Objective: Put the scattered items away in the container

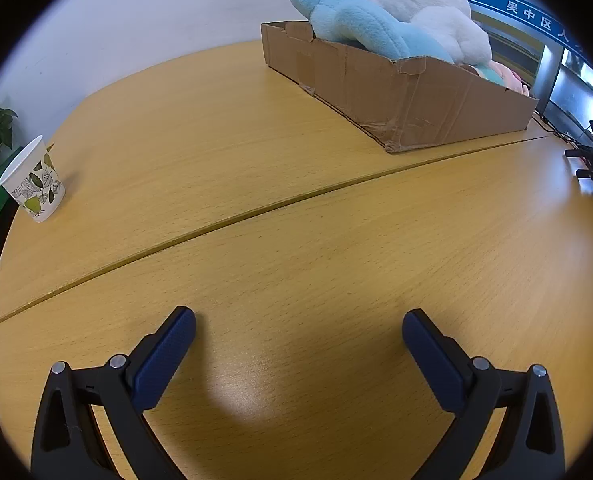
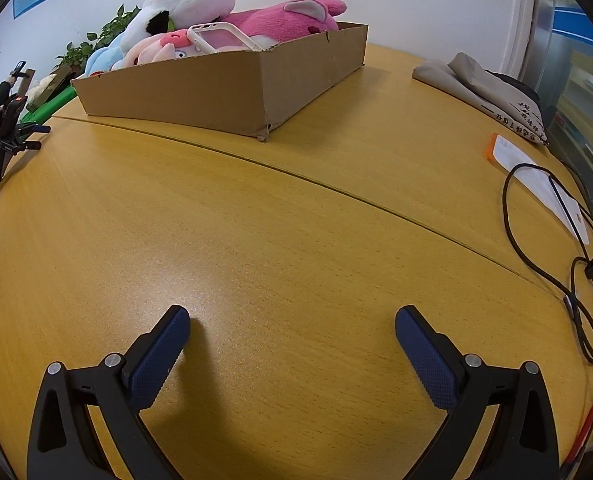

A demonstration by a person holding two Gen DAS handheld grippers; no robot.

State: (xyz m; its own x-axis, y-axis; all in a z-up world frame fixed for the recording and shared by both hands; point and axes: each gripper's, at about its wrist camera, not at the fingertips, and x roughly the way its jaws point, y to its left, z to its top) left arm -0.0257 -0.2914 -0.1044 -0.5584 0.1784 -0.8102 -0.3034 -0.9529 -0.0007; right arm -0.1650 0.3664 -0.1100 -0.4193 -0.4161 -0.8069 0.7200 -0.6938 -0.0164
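Blue-padded fingers of the left claw [image 1: 298,322] stand wide apart over bare wood near the front edge of the worktop [image 1: 256,168], nothing between them, and their black arms are cut off at the bottom of the left wrist view. Likewise the right claw [image 2: 292,320] is spread wide and empty above the same yellow wood, with a seam between two slabs running across just beyond it. Toward the far edge sits the cardboard box [image 1: 400,92], a low, torn tray already heaped with soft toys: a pale blue plush [image 1: 360,24] and a white plush [image 1: 436,12] show over its wall from the left, the lower parts of both hidden by the cardboard. From the right wrist view the same box [image 2: 224,88] carries a panda plush [image 2: 184,4], a pink plush [image 2: 284,20] and a smaller pink toy [image 2: 156,50], with a pale phone case [image 2: 220,38] lying on top; how deep the pile goes cannot be made out. A leaf-printed paper cup [image 1: 34,182] stands upright at the left edge of the worktop. Near the right edge lie a folded grey cloth bag [image 2: 484,88], a white sheet [image 2: 536,176] and a looping black cable [image 2: 576,264], partly cut by the lens rim.
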